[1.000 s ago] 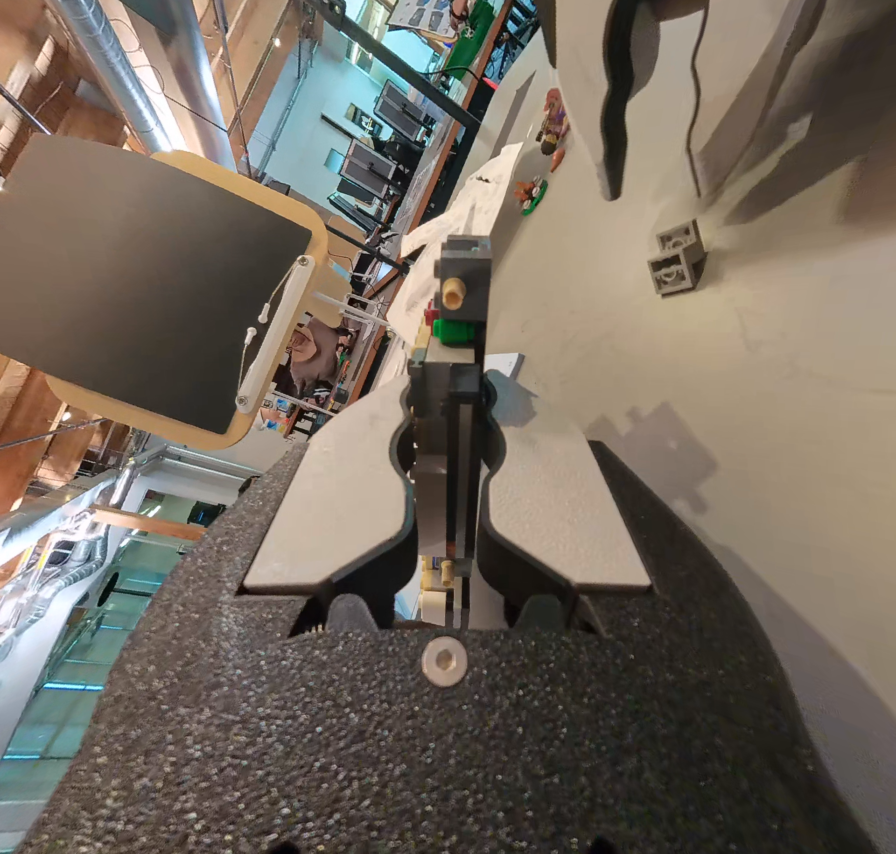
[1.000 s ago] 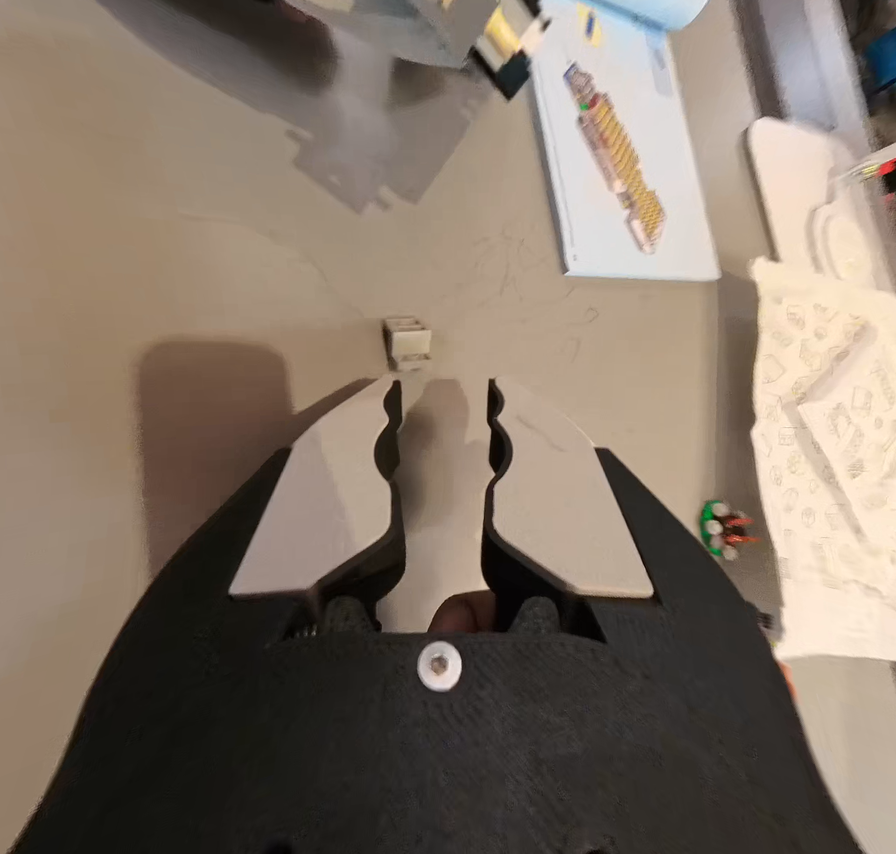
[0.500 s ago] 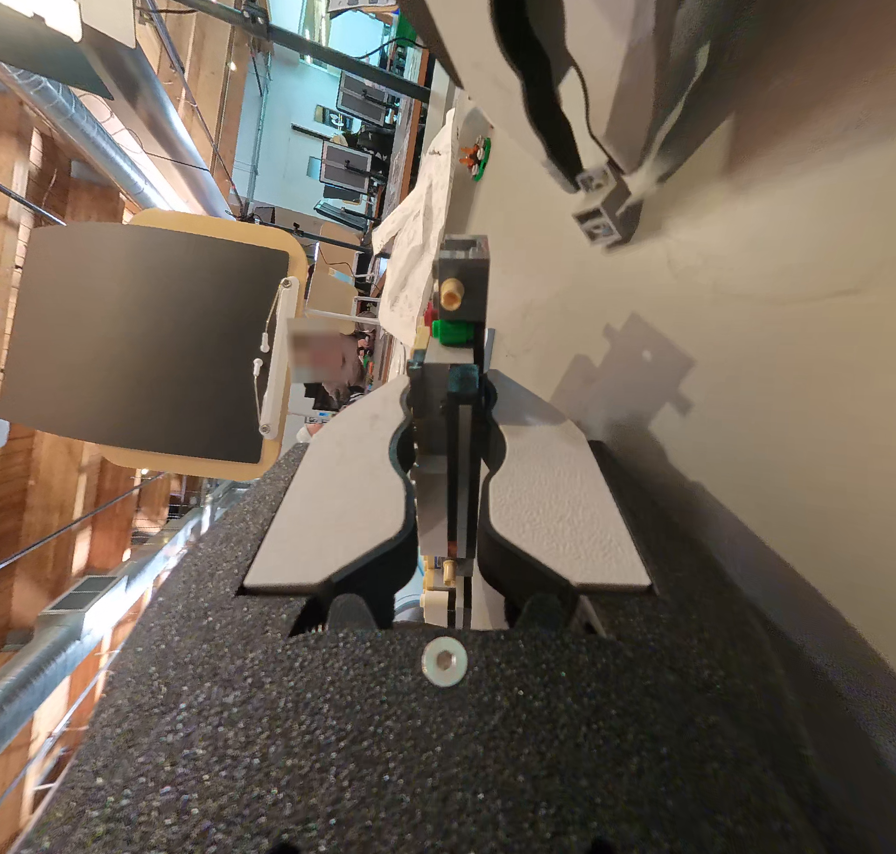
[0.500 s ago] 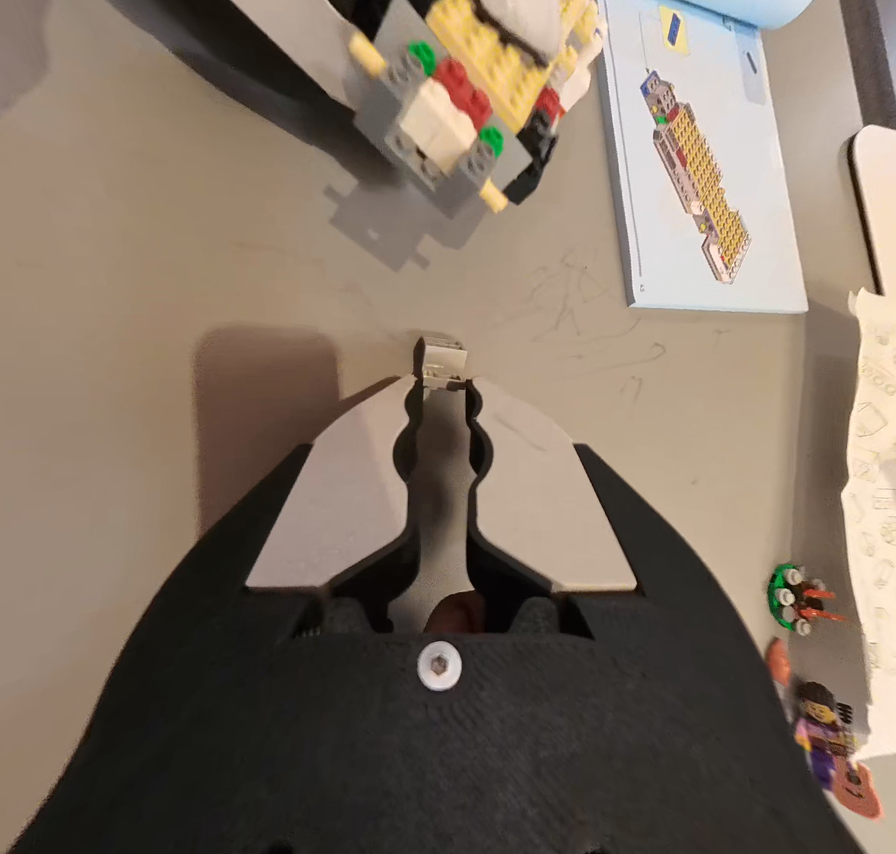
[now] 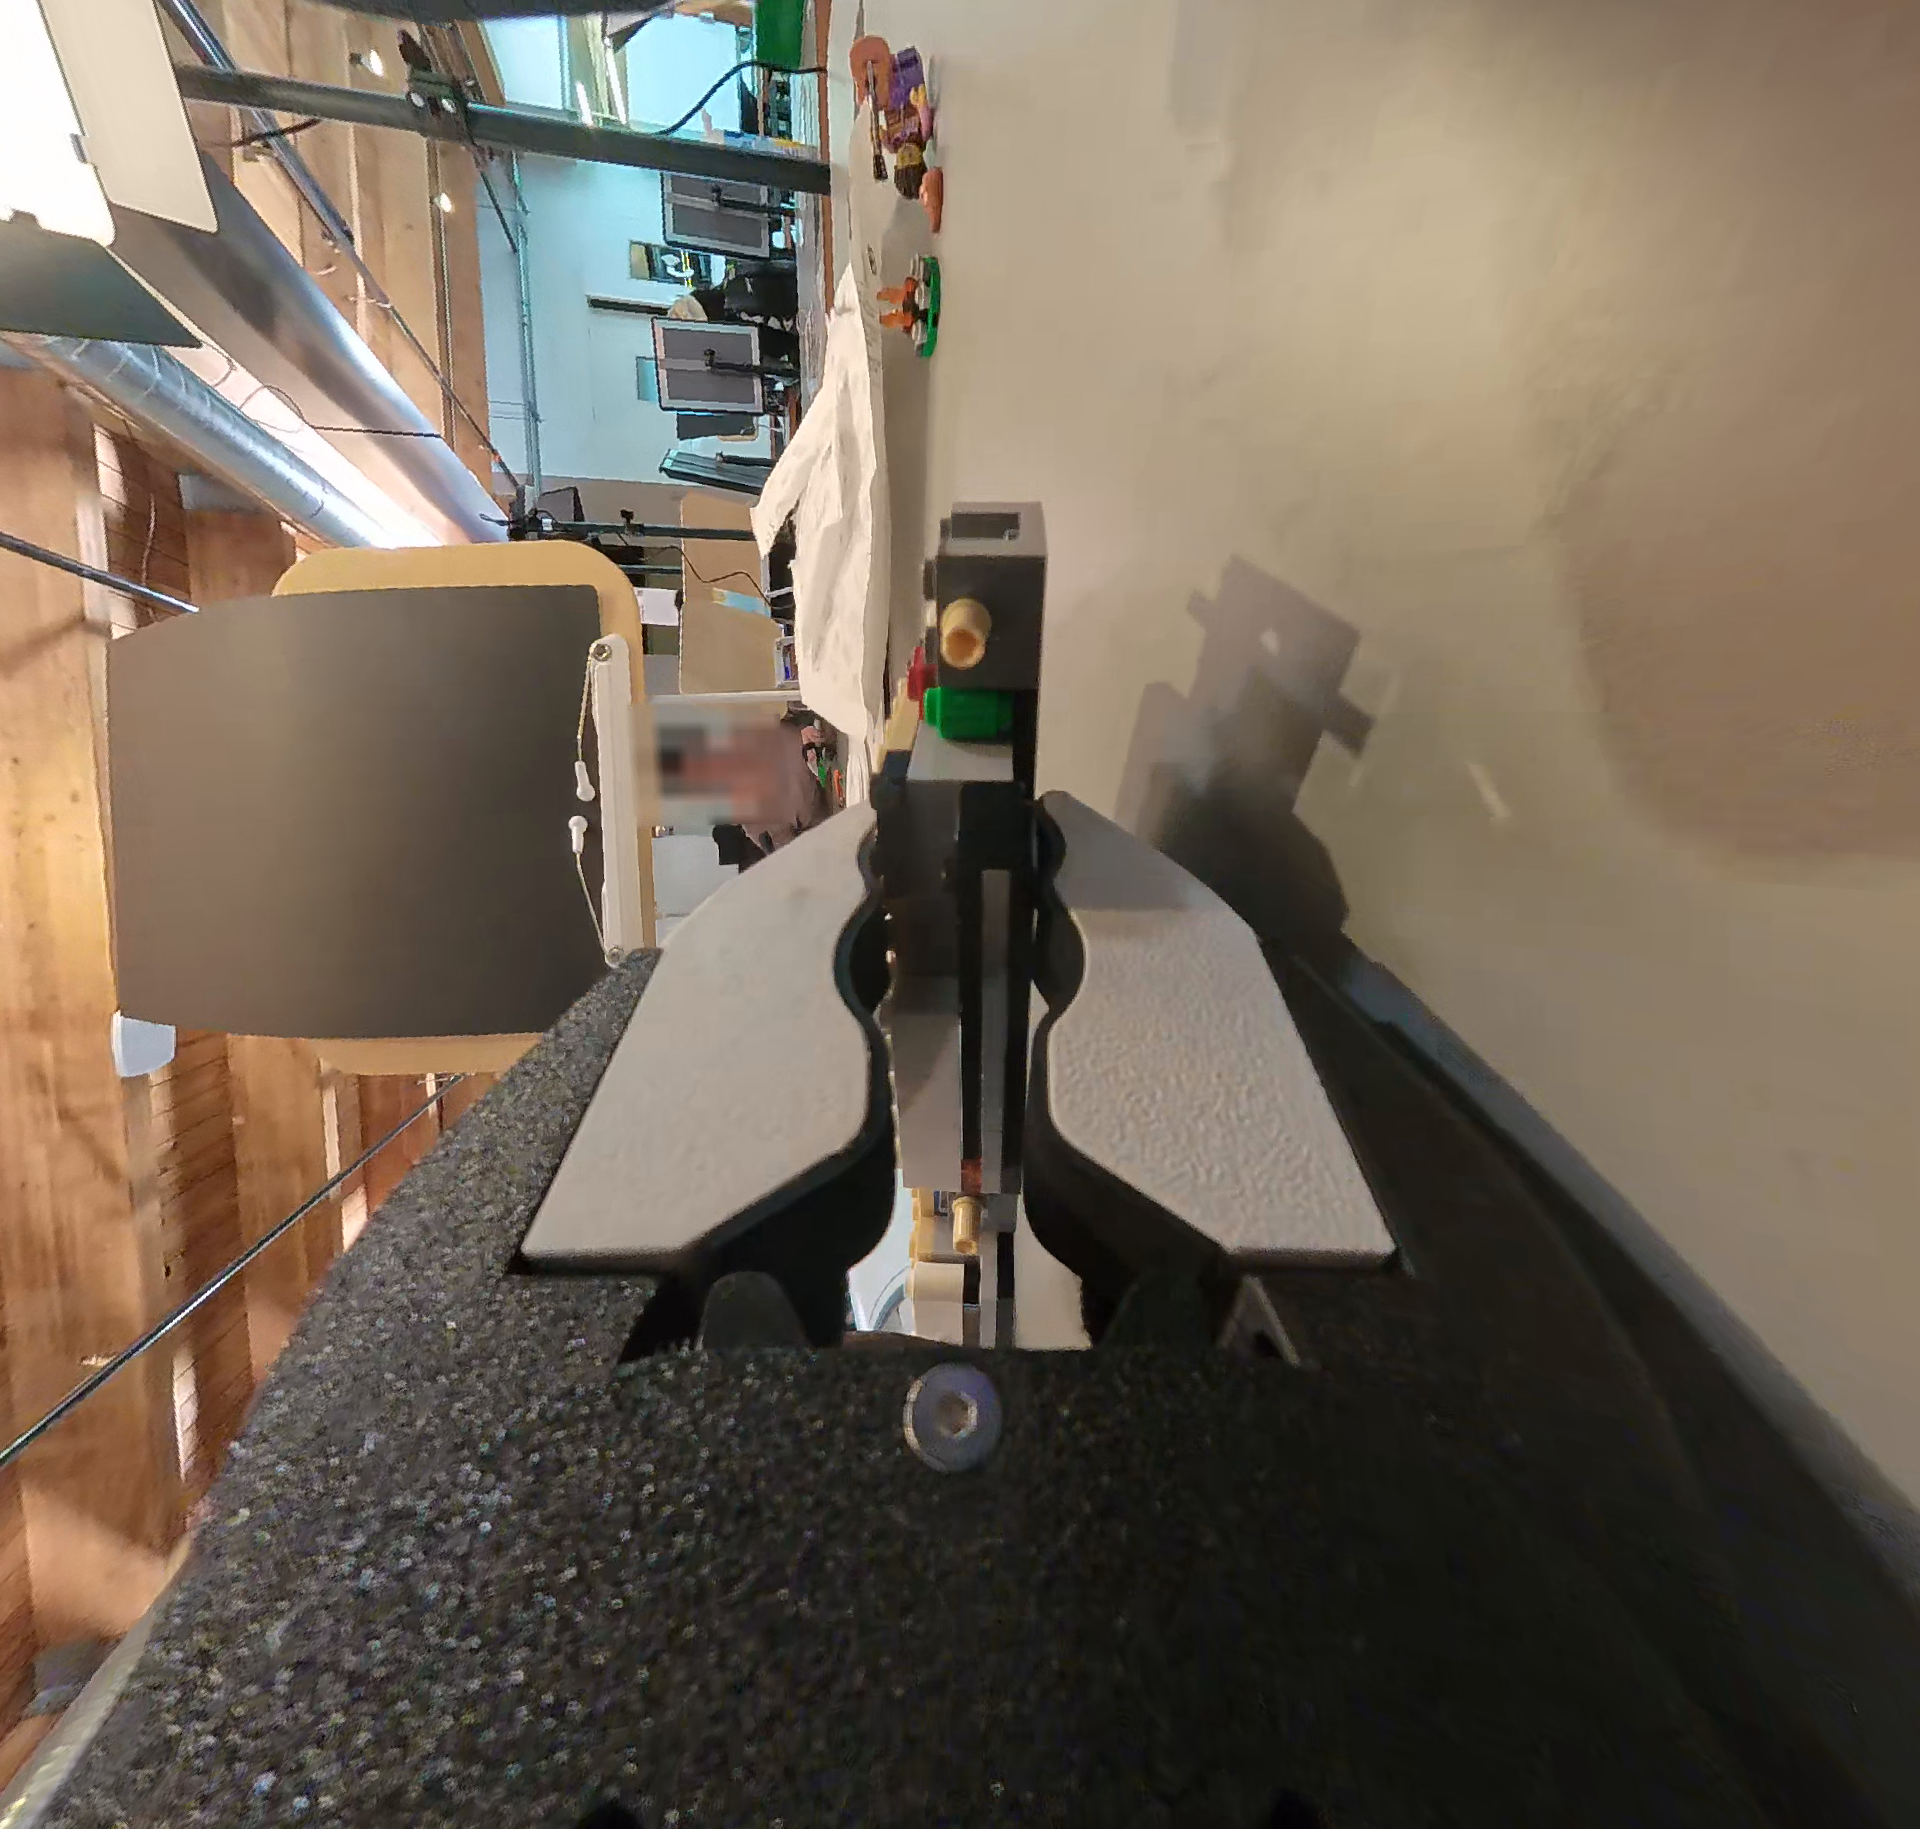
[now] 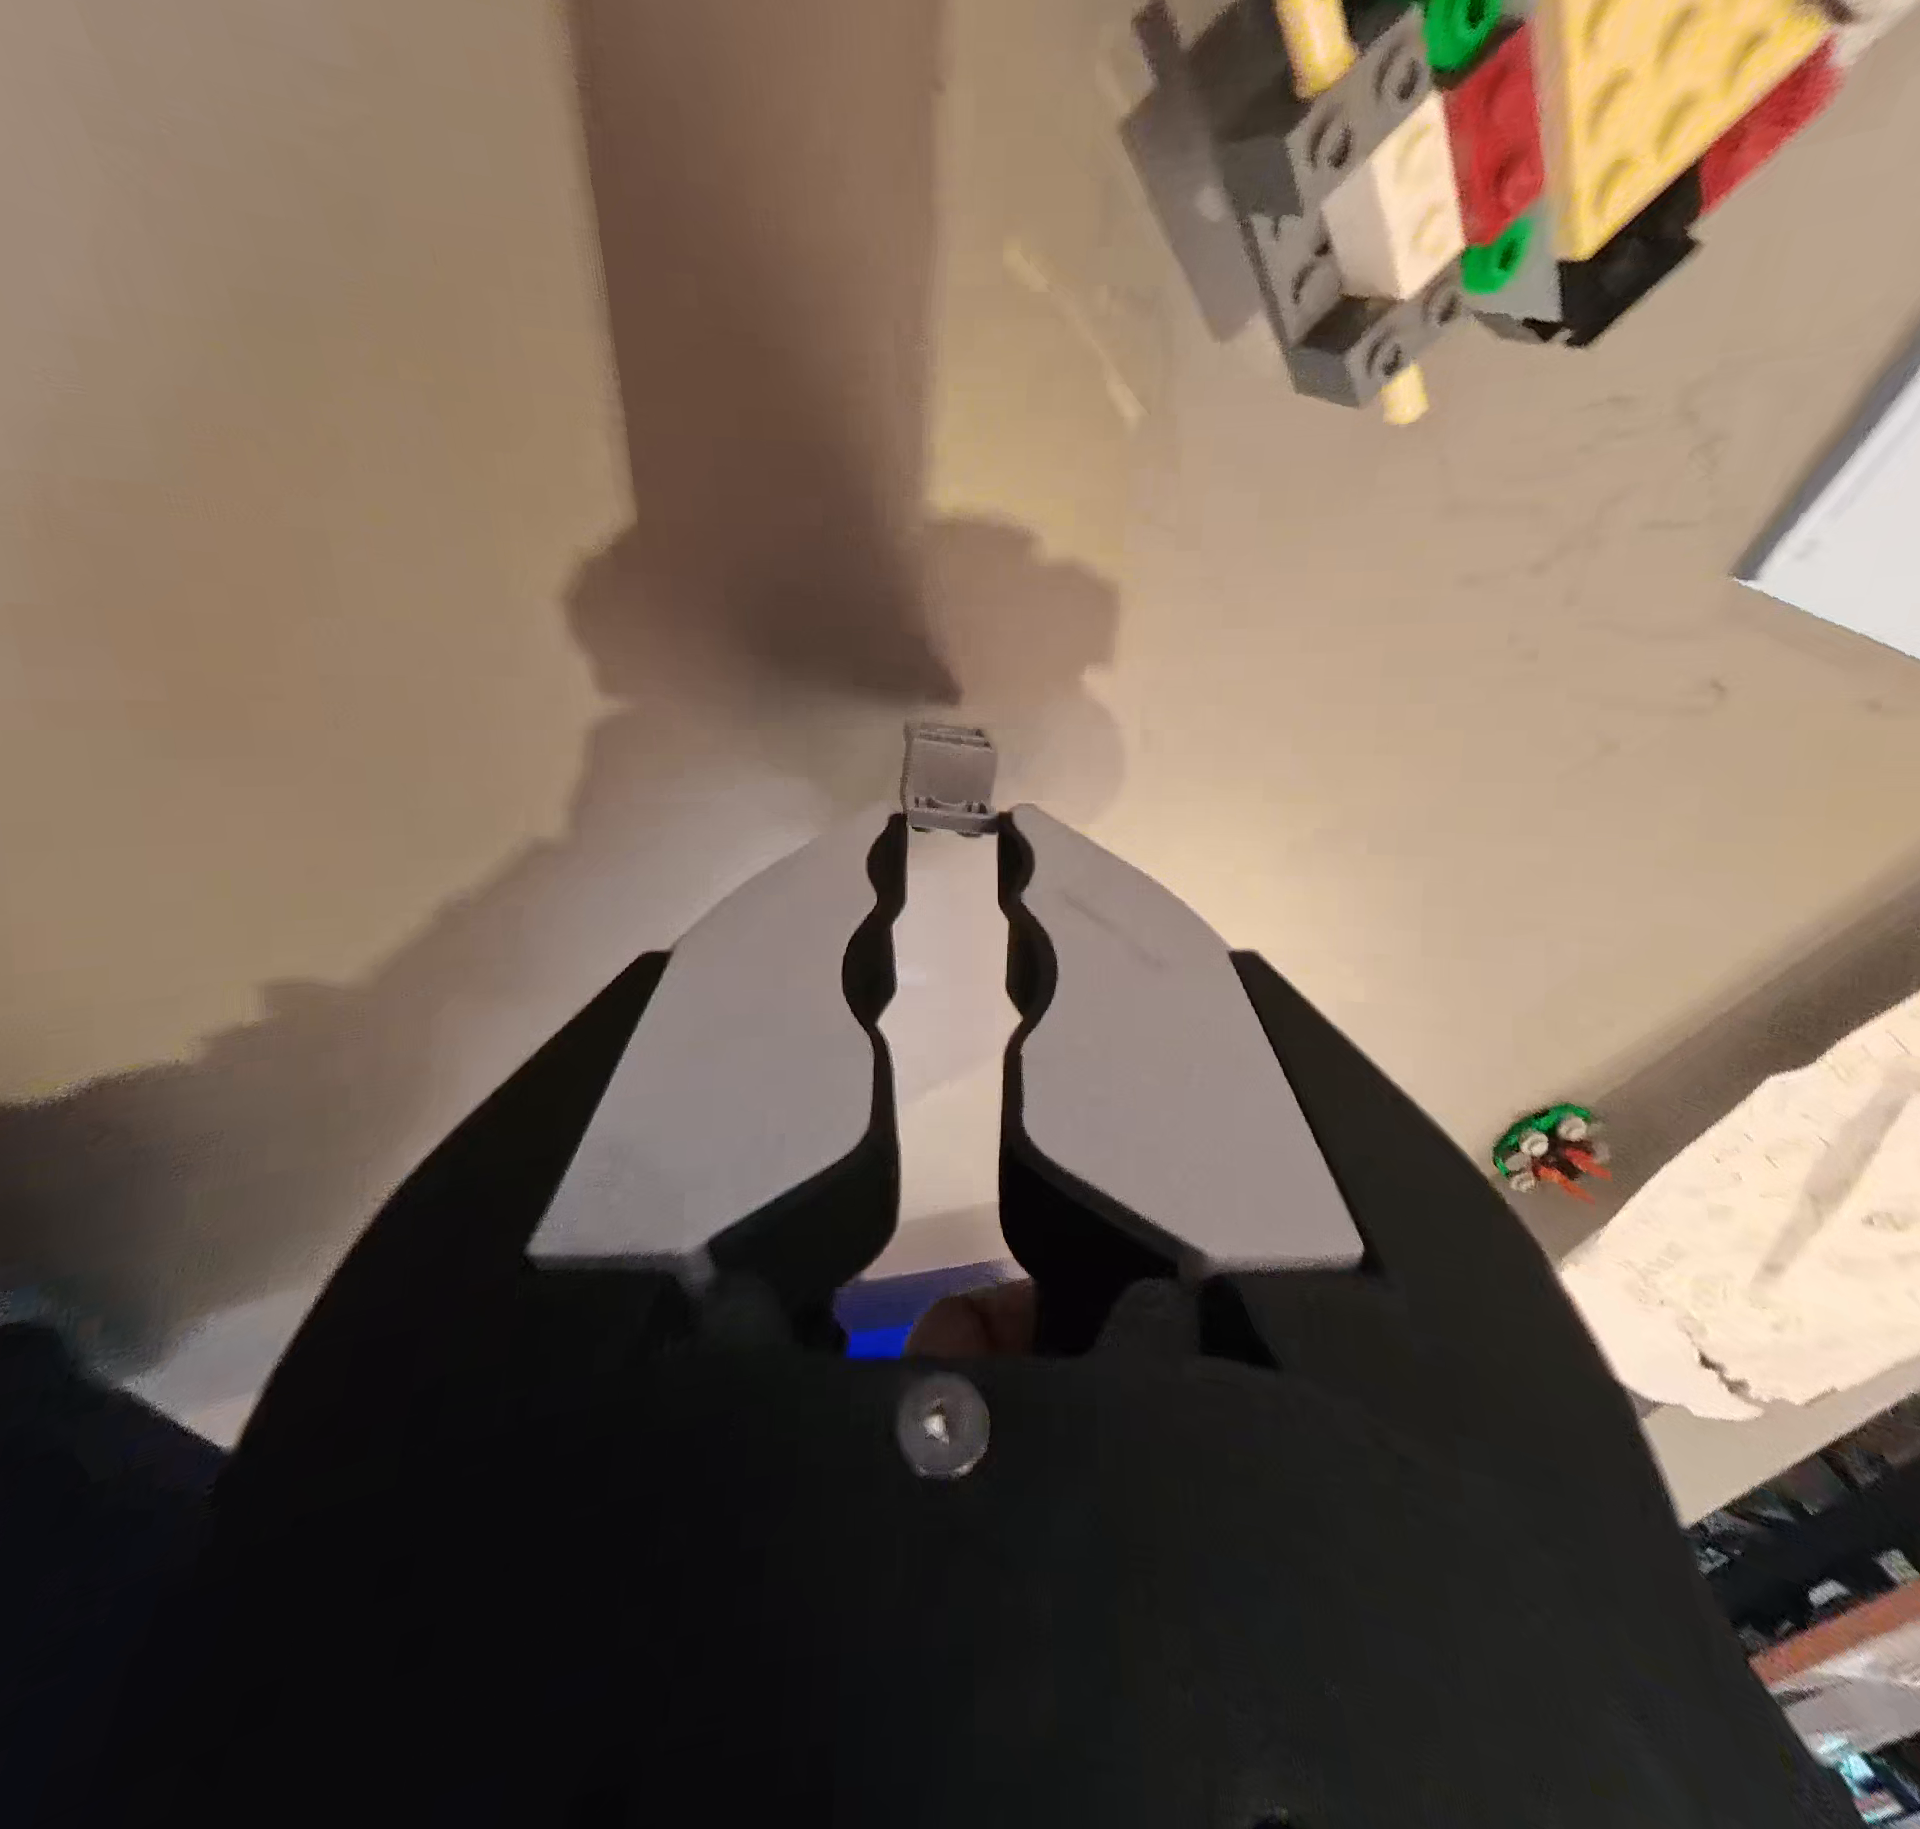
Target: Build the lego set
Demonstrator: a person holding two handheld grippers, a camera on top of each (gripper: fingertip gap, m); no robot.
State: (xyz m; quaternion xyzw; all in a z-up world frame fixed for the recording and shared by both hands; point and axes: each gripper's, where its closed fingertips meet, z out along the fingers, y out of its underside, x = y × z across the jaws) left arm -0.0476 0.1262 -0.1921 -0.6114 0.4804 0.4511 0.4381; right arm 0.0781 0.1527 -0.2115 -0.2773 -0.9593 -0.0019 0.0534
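The left gripper is turned on its side beside the beige worktop. Its fingers pinch a long toy-brick model, grey and black with a green stud, which juts well past the tips. From the right wrist view the model's far end shows yellow, red and white bricks and hangs above the worktop.

The right gripper pinches a small grey brick by its near edge only, at the very tips of its fingers; most of the brick sticks out beyond them. So shallow a hold looks likely to let the brick twist or pop free under any sideways push.

The long overhang could let the model pivot or snap apart if pressed at its far end. Nearby lie a small green plant piece, crumpled white paper and a toy figure.
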